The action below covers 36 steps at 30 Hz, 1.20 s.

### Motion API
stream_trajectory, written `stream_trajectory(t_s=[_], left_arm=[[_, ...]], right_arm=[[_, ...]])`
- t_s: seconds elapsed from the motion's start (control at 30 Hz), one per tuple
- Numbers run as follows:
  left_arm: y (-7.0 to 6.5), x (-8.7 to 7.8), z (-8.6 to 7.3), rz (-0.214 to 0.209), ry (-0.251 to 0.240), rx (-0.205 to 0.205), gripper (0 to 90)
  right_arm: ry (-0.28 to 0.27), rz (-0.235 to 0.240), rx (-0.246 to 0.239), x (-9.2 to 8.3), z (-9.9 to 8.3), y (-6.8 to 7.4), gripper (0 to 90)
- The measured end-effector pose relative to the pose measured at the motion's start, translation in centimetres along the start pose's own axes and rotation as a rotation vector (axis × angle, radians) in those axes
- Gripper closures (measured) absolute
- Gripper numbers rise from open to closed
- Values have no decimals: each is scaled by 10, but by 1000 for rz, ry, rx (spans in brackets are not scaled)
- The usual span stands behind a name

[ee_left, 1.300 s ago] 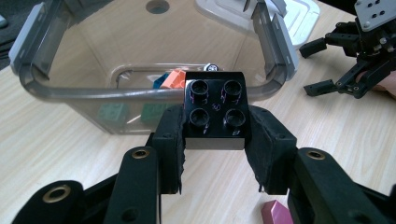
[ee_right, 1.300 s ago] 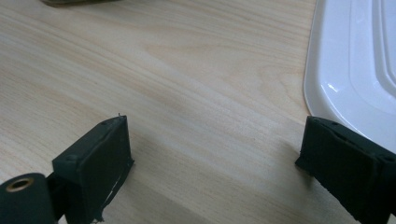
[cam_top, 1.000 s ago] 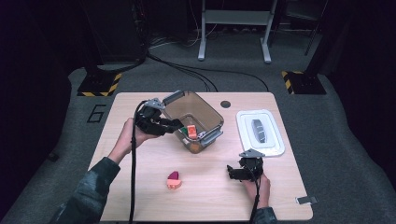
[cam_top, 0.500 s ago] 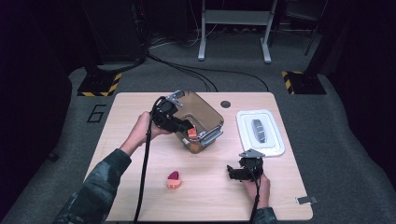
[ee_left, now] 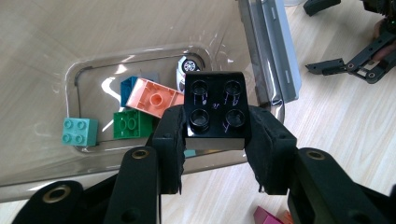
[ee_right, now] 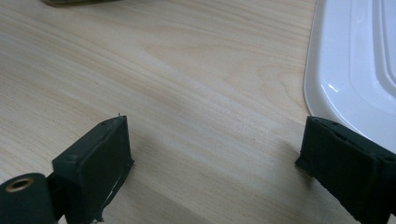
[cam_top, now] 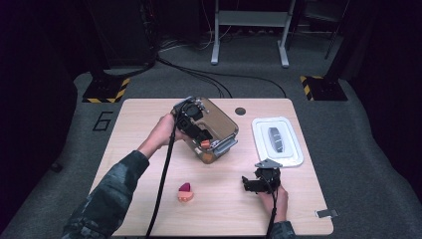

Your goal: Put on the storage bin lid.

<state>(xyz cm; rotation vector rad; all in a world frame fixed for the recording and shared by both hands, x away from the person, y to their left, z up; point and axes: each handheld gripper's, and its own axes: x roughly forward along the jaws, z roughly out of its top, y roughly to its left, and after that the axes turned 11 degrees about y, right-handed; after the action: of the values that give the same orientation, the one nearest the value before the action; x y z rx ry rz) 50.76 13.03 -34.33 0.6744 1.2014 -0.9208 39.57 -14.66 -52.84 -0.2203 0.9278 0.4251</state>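
Note:
A clear plastic container (cam_top: 225,124) stands tilted at the middle of the table. My left gripper (cam_top: 199,130) hovers over its open top, shut on a black four-stud brick (ee_left: 215,109). In the left gripper view the brick sits between the pads (ee_left: 170,135), above the bin's floor. Down there lie a teal brick (ee_left: 80,131), a green brick (ee_left: 130,125), a peach brick (ee_left: 156,97), a blue brick (ee_left: 127,86) and a small toy car (ee_left: 187,70). My right gripper (cam_top: 250,183) rests near the front of the table, open, with bare wood between its jaws (ee_right: 212,149).
A white lid (cam_top: 277,141) lies right of the container, close to the right gripper's far jaw (ee_right: 355,70). A pink and orange brick (cam_top: 185,192) sits at the front middle of the table. Cables trail from both grippers toward the person.
My left gripper has carried the black brick rightward, from the container's left edge to over its opening. The right gripper has stayed put.

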Motion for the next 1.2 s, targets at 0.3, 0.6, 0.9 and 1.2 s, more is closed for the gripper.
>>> stream_trajectory(t_s=[0.3, 0.6, 0.9, 1.2], left_arm=[[-10, 10, 16, -9, 77, 13, 589], [-11, 18, 20, -12, 110, 14, 587], [-12, 15, 16, -25, 92, 3, 413], [-14, 0, -10, -14, 5, -11, 243]], right_arm=[[0, 0, 1, 0, 0, 0, 77], [-1, 1, 2, 0, 0, 0, 77], [0, 1, 1, 0, 0, 0, 76], [1, 1, -1, 0, 0, 0, 76]])
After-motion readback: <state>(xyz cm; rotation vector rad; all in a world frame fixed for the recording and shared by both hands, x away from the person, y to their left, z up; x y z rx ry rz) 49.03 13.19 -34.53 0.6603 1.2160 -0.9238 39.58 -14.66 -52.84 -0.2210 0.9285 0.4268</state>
